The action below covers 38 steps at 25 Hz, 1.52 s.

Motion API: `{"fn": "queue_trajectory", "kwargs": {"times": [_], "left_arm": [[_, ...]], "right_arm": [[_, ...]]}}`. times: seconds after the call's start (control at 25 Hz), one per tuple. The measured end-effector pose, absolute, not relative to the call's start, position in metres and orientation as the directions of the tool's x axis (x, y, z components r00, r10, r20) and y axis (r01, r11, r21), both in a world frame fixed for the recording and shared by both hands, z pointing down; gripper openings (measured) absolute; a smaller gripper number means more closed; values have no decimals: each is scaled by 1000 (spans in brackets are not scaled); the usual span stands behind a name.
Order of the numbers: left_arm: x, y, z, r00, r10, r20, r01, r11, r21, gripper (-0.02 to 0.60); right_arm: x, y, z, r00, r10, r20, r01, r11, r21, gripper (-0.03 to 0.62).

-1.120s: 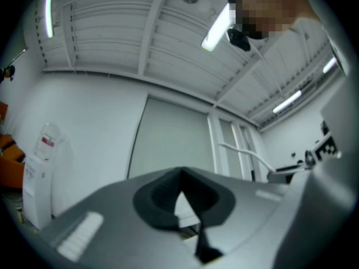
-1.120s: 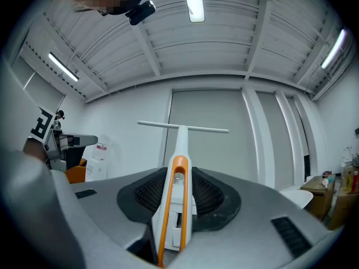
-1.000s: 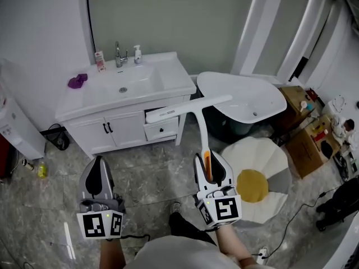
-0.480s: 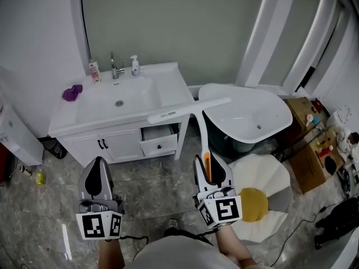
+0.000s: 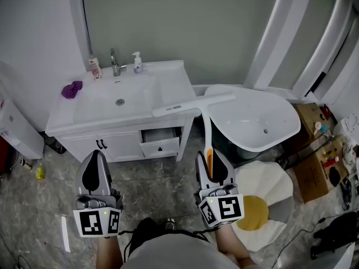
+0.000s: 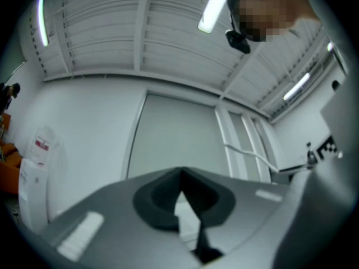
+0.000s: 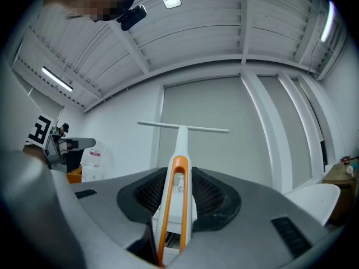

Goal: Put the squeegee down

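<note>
The squeegee has a white shaft, an orange grip and a long white blade. My right gripper is shut on its orange grip and holds it out level, blade farthest away. In the head view the blade lies over the gap between the white vanity and the bathtub. In the right gripper view the squeegee runs straight out between the jaws toward the grey-green wall. My left gripper hangs level on the left with nothing in it, and its jaws stand together.
The vanity carries a sink, a tap, a soap pump, a small tube and a purple cloth. An egg-shaped rug lies on the marble floor. Cardboard boxes stand at the right.
Both grippers have moved forward toward the vanity and tub. The squeegee stays held in the right gripper, its blade now farther right along the vanity's edge.
</note>
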<state>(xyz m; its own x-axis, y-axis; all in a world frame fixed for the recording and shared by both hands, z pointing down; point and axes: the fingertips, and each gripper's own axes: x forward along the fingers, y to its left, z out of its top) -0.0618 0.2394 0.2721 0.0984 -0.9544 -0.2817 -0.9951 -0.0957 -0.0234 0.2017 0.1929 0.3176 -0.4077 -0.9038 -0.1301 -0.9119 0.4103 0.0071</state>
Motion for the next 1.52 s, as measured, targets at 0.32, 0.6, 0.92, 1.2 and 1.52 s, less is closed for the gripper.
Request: {"fn": "queue_trajectory", "kwargs": {"times": [0.32,0.6,0.92,1.2,1.52], "left_arm": [[-61,192,281,121,-955,-269,-992,-124,-9,8],[-75,126,277,160,-947,-279,-987,-162,-15,8],[-111,48,266,194,-938,-289,-980,-195,-25,8],[-149,-8,269,216,-935,-281,-975,-220,-20,8],[-188,-53,272,245,-927,-283,-968,-248,-28,8]], "right_arm": [[197,154,324,-399,-910,-114,-916,400,13,130],[187,93,322,-353,-928,-117,-935,356,-3,130],[152,23,314,-321,-939,-122,-946,325,-14,130],[119,-27,315,-284,-952,-114,-957,288,-24,130],[90,-67,323,-243,-965,-103,-967,249,-48,130]]}}
